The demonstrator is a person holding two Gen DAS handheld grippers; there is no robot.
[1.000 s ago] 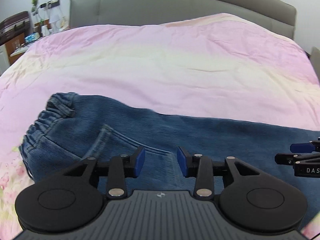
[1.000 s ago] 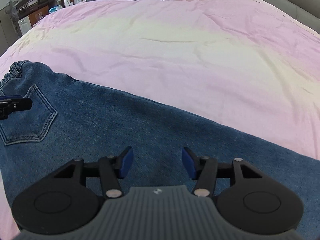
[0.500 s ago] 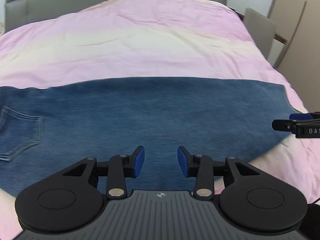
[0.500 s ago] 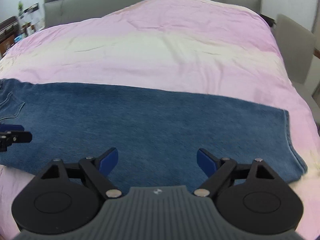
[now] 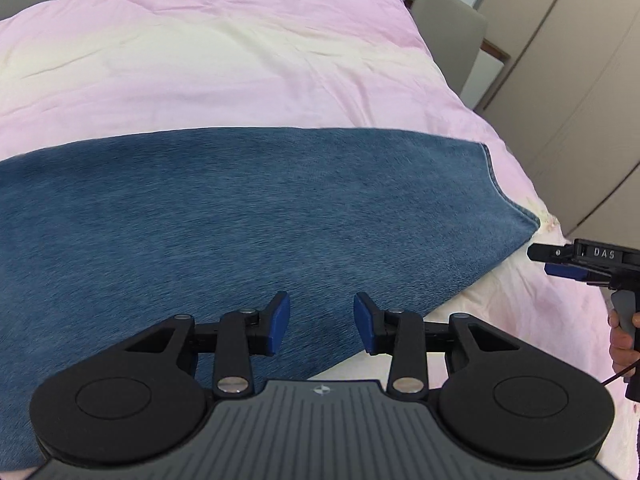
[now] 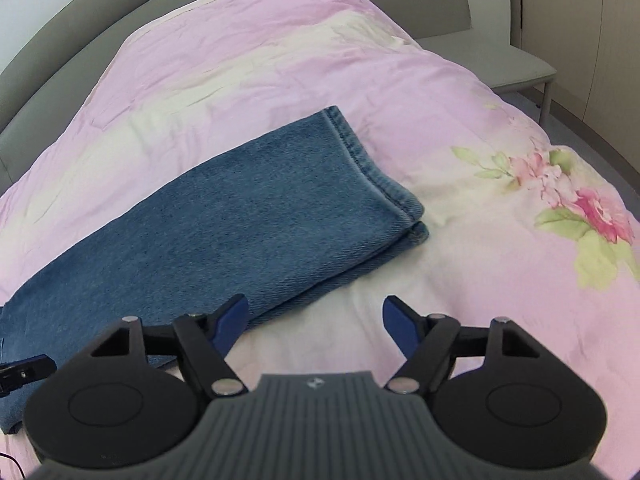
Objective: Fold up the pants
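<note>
The jeans (image 5: 248, 216) are lying flat across the pink bedspread (image 5: 224, 68), already doubled lengthwise so one leg is sitting on top of the other, with the stacked hems (image 6: 384, 192) resting near the flowered corner of the bed. By my guess the person is lining up for the next fold, bringing the hem end over toward the waist.

The left claw (image 5: 322, 322) is hovering over the near edge of the denim, its blue pads partly apart and holding nothing; whether they are brushing the cloth I cannot tell. The right claw (image 6: 316, 320) is hanging over the bedspread just beside the near edge of the legs, spread wide and empty, its left pad over the denim's edge.

The next move is probably calling for both claws to come down on the hem end, each pinching both layers together so the legs are not sliding apart when lifted.
</note>
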